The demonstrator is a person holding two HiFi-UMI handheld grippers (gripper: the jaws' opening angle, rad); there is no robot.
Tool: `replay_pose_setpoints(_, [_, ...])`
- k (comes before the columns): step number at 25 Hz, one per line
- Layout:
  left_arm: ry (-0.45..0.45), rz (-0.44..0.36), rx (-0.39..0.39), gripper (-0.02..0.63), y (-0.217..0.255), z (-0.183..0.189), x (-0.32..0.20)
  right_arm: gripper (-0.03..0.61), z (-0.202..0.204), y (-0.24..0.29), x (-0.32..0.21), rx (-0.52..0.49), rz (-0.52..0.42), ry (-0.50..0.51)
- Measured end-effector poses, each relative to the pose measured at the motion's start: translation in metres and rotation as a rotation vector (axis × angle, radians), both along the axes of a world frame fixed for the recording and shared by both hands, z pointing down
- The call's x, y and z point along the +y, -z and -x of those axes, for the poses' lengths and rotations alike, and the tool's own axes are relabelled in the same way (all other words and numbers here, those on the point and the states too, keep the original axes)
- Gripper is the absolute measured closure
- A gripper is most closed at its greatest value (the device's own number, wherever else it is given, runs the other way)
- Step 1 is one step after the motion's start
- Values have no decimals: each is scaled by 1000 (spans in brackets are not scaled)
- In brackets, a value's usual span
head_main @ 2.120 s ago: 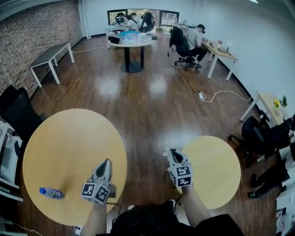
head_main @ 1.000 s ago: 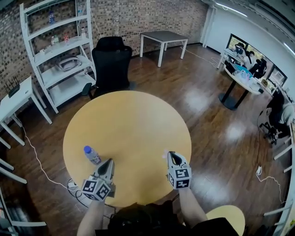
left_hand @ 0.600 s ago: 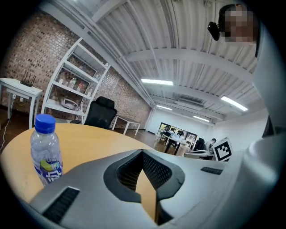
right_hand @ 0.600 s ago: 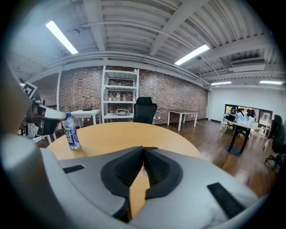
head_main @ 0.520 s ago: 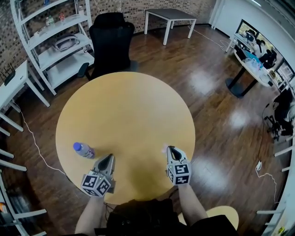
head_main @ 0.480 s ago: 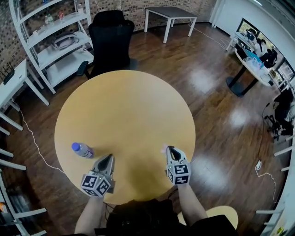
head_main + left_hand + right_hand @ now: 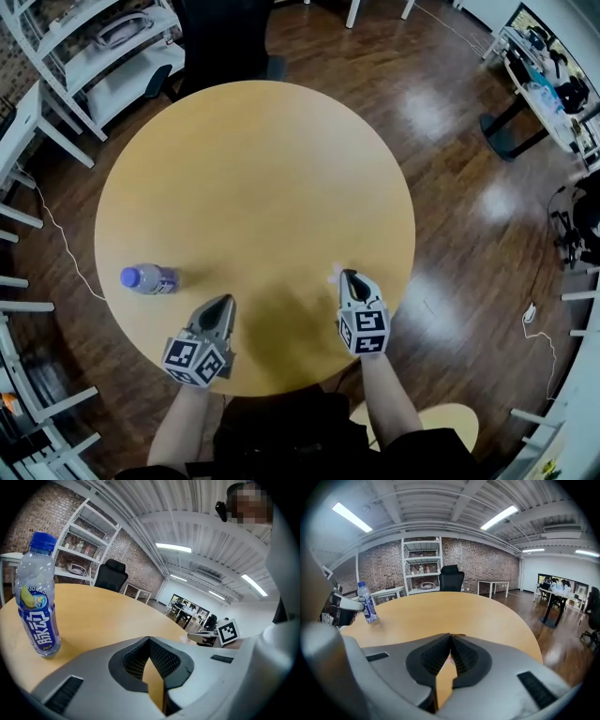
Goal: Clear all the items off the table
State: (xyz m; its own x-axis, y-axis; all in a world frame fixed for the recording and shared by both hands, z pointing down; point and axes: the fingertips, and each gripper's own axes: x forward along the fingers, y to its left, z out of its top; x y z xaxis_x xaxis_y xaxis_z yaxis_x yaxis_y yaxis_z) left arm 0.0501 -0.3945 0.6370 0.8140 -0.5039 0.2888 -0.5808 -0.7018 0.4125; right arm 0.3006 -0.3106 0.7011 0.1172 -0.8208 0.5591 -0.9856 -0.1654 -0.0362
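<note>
A clear water bottle (image 7: 145, 278) with a blue cap and blue label stands upright near the left edge of the round wooden table (image 7: 253, 178). It also shows at the left of the left gripper view as the bottle (image 7: 36, 597), and small in the right gripper view as the bottle (image 7: 367, 603). My left gripper (image 7: 220, 305) hovers over the table's near edge, a little right of the bottle, jaws shut and empty. My right gripper (image 7: 345, 277) is over the near right part of the table, also shut with nothing held.
White shelving (image 7: 89, 47) and a black office chair (image 7: 220, 37) stand beyond the table's far left. A small round stool (image 7: 441, 427) sits by my right side. More desks (image 7: 548, 89) are at the far right on the wooden floor.
The view has swung from the open room onto the round table and tilted further down. The bottle now sits left of my left gripper. Both grippers keep their places, shut.
</note>
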Motion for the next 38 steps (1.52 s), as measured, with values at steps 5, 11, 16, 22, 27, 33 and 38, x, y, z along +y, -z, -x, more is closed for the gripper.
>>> replay_pose_setpoints(5, [0,18,-20,615,-9,5,3,563,5,-28,0,16,39,4])
replay_pose_setpoints(11, [-10,18,-19,615,-8,16,11,453,18,-44,6,23,57,-3])
replay_pose_setpoints(16, [-15,-13,5,615,8,24,9,453,21,-17,8,39,8,-33])
replay_pose_setpoints(22, [-39,-57,49,615,30,29,12,453,18,42,24,69,-138,-77])
replay_pose_setpoints(27, [-62,-96,87,615,45,34,13,456,15,92,47,93,-246,-131])
replay_pose_setpoints(33, [-102,-184,150,615,77,31,9,574,8,144,72,160,-368,-245])
replay_pose_setpoints(38, [-92,-206,188,615,85,44,17,575,20,172,83,165,-431,-245])
